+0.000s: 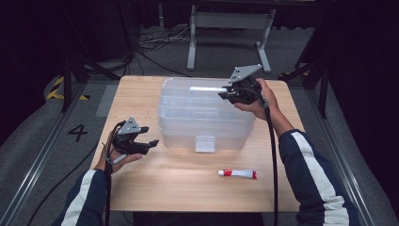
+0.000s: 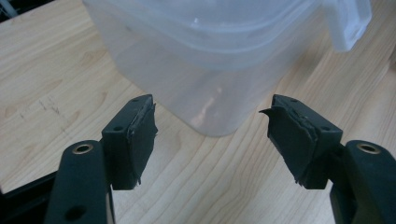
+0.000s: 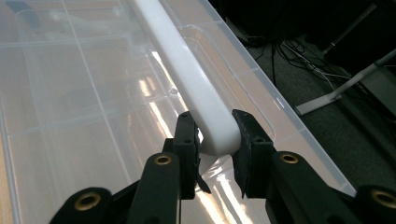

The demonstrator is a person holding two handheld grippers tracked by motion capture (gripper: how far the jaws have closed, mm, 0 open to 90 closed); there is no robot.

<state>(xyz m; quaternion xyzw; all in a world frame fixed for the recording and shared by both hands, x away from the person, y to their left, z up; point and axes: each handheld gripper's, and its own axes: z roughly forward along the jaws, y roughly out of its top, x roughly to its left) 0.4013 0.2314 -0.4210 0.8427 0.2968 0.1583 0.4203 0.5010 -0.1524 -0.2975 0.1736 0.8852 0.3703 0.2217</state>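
The right gripper (image 3: 214, 140) is pinched on the end of the white handle (image 3: 187, 74) that lies along the top of the clear storage box (image 1: 207, 113); both pads press the handle's sides, and the lid under it looks still closed. The left gripper (image 2: 212, 135) has its jaws spread with nothing between them, aimed at the box's lower near-left corner and clear of it. The box stands in the middle of the counter (image 1: 155, 188), its white front latch (image 1: 205, 143) facing the person and apparently still down. A small red-and-white tube (image 1: 237, 173) lies on the counter in front of the box, toward its right, well apart from both grippers. Judged from this, the handle grip is done; opening the box, or lifting it, and anything involving the tube is still left. The right hand (image 1: 254, 106) reaches over the box's far-right corner with the forearm angled in from the near right; the left hand (image 1: 117, 157) sits low just left of the box, palm up under its gripper.
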